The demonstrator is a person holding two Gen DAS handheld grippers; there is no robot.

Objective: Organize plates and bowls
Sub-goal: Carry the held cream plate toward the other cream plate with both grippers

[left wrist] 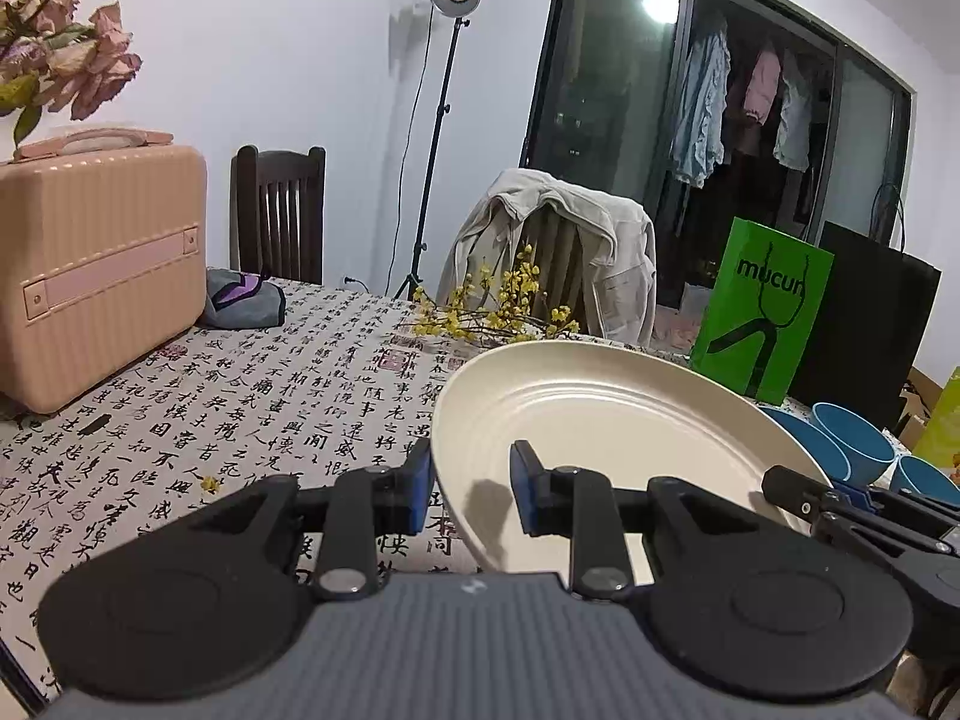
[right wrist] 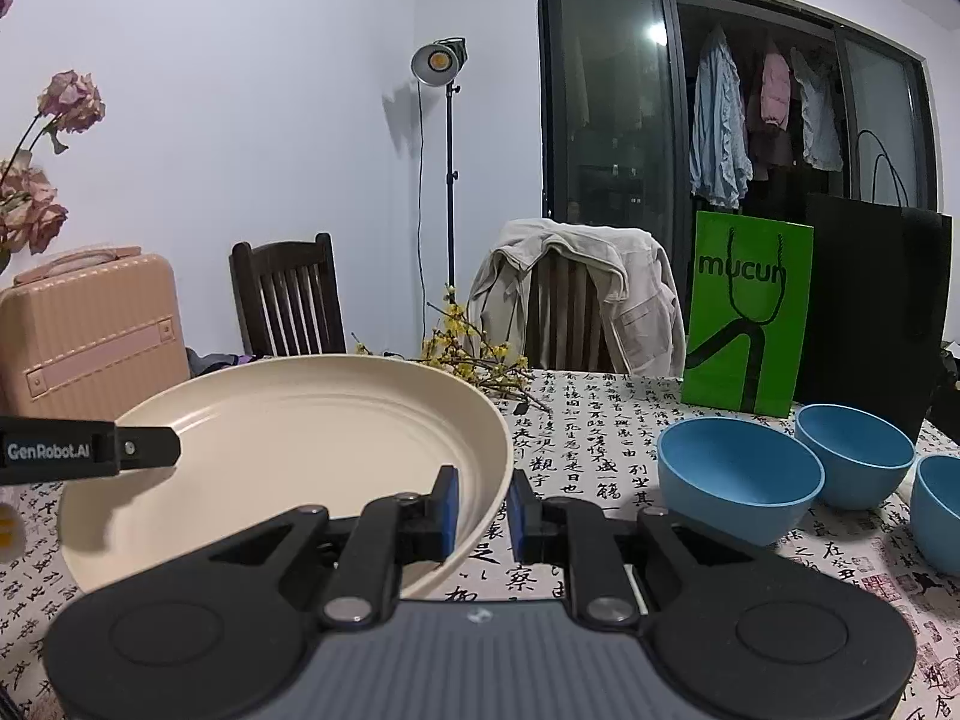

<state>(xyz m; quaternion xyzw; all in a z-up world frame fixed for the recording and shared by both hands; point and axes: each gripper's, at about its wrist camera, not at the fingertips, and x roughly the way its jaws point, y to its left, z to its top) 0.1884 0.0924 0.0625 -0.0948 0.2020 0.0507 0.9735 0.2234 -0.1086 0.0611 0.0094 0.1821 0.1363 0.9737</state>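
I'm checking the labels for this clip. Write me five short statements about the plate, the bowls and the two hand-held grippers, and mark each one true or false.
1. Both hand-held grippers, left and right, clamp the rim of the round cream plate. True.
2. The cream plate lies flat on the table. False: it is held tilted above the calligraphy-print tablecloth.
3. Three blue bowls stand on the table. True.
4. The blue bowls are stacked inside one another. False: they stand side by side.
5. A green paper bag stands behind the bowls. True.
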